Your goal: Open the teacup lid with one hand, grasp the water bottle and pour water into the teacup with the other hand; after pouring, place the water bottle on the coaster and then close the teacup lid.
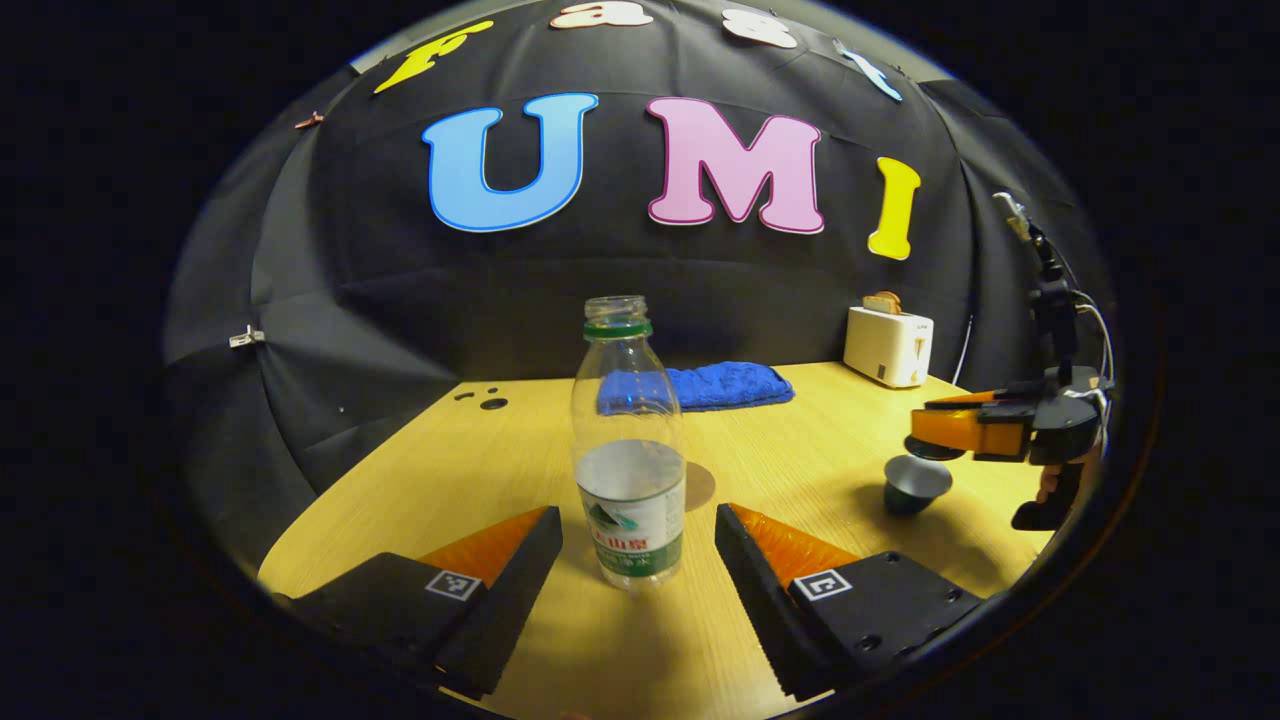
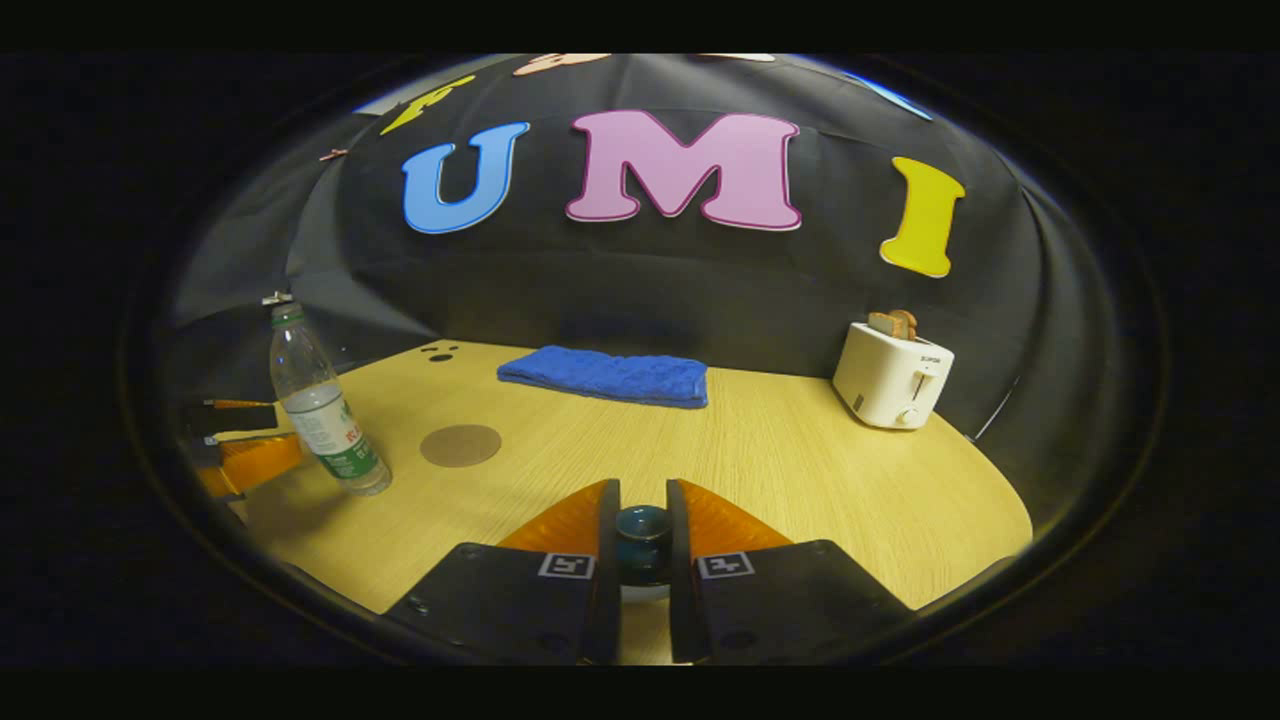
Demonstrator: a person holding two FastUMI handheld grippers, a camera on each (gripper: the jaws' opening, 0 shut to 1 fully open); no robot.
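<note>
A clear water bottle (image 1: 630, 470), uncapped and about half full, stands upright on the wooden table (image 1: 480, 480). My left gripper (image 1: 637, 515) is open, one finger on each side of the bottle, with a gap on both sides. At the right the dark teacup (image 1: 915, 485) stands uncovered. My right gripper (image 1: 925, 432) holds the lid (image 1: 930, 450) just above it. In the right gripper view my right gripper (image 2: 643, 490) is shut on the lid's dark knob (image 2: 643, 535). The bottle (image 2: 325, 420) and left gripper (image 2: 245, 435) are at far left. A brown round coaster (image 2: 460, 445) lies beside the bottle.
A folded blue cloth (image 2: 605, 377) lies at the back of the table near the wall. A white toaster (image 2: 893, 375) with bread in it stands at the back right. The coaster (image 1: 698, 487) peeks out just behind the bottle. A hand (image 1: 1050, 485) holds the right gripper.
</note>
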